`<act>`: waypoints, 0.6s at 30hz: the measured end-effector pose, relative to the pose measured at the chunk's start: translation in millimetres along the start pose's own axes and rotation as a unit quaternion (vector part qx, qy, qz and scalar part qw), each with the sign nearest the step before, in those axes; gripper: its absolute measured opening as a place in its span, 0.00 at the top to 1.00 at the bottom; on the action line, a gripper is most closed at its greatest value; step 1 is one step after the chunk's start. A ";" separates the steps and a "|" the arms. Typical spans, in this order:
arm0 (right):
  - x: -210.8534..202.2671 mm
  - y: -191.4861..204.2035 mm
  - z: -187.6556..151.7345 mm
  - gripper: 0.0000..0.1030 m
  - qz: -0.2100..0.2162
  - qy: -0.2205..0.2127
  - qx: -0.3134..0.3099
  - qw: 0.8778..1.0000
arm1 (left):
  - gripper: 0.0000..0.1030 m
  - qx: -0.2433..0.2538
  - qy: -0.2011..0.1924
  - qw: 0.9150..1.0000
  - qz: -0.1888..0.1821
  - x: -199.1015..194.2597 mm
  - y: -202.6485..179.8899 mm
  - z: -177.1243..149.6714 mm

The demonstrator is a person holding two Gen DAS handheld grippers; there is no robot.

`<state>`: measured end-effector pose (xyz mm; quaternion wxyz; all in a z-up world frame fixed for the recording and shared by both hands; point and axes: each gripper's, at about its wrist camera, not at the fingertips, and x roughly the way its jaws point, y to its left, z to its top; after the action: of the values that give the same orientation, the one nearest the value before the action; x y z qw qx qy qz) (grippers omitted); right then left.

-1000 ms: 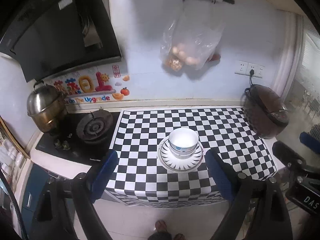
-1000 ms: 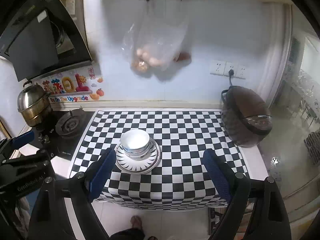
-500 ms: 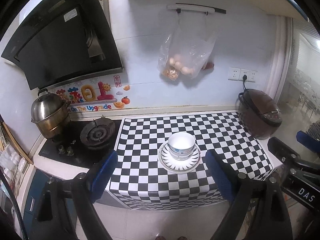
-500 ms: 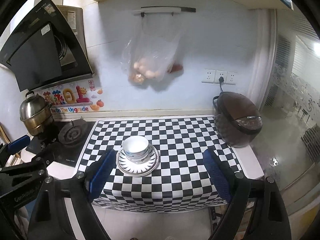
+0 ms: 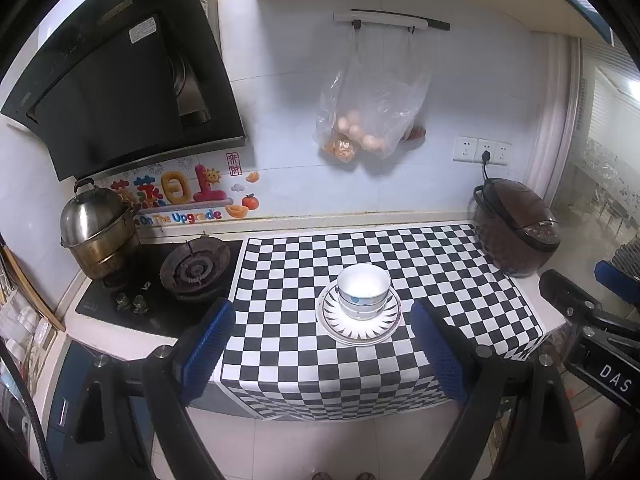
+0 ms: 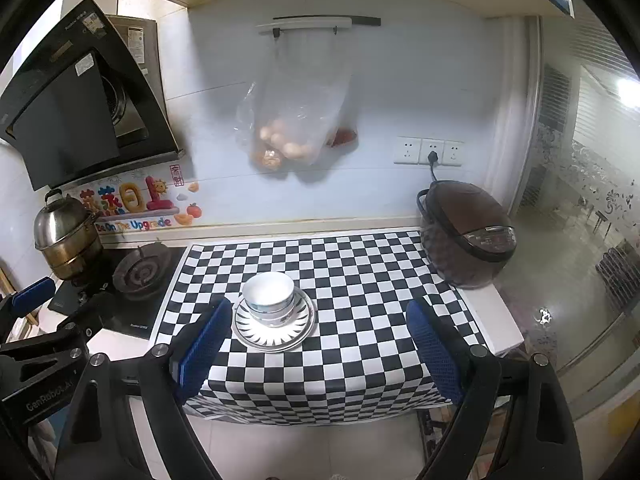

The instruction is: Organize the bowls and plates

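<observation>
White bowls with blue trim (image 5: pixel 363 289) are stacked on a pile of striped-rim plates (image 5: pixel 359 328) in the middle of the checkered counter mat (image 5: pixel 424 256). The stack also shows in the right wrist view, bowls (image 6: pixel 269 295) on plates (image 6: pixel 275 330). My left gripper (image 5: pixel 320 344) is open and empty, held back off the counter's front edge, with the stack far ahead between its fingers. My right gripper (image 6: pixel 318 342) is open and empty too, also back from the counter, with the stack ahead near its left finger (image 6: pixel 202 346).
A brown rice cooker (image 5: pixel 516 226) stands at the mat's right end. A gas hob (image 5: pixel 194 268) with a steel steamer pot (image 5: pixel 96 232) is on the left under a black hood (image 5: pixel 116 92). A plastic bag of food (image 5: pixel 370 116) hangs on the wall.
Both grippers have pulled back and up from the counter, so the stack looks smaller and farther. The bowls and plates have not moved.
</observation>
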<state>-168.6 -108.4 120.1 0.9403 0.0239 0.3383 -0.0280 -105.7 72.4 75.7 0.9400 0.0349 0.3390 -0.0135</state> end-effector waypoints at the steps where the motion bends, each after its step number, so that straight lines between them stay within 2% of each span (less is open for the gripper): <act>1: 0.0 0.1 -0.1 0.12 -0.001 0.000 0.000 1.000 | 0.13 0.000 0.000 1.000 0.000 0.1 0.2 -0.1; 18: 1.3 1.9 3.1 0.12 -0.008 -0.001 -0.003 1.000 | 0.13 0.001 -0.003 1.000 -0.005 0.5 0.1 2.8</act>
<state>-165.5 -106.7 121.7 0.9403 0.0180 0.3380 -0.0349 -103.6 72.3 77.5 0.9409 0.0345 0.3364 -0.0183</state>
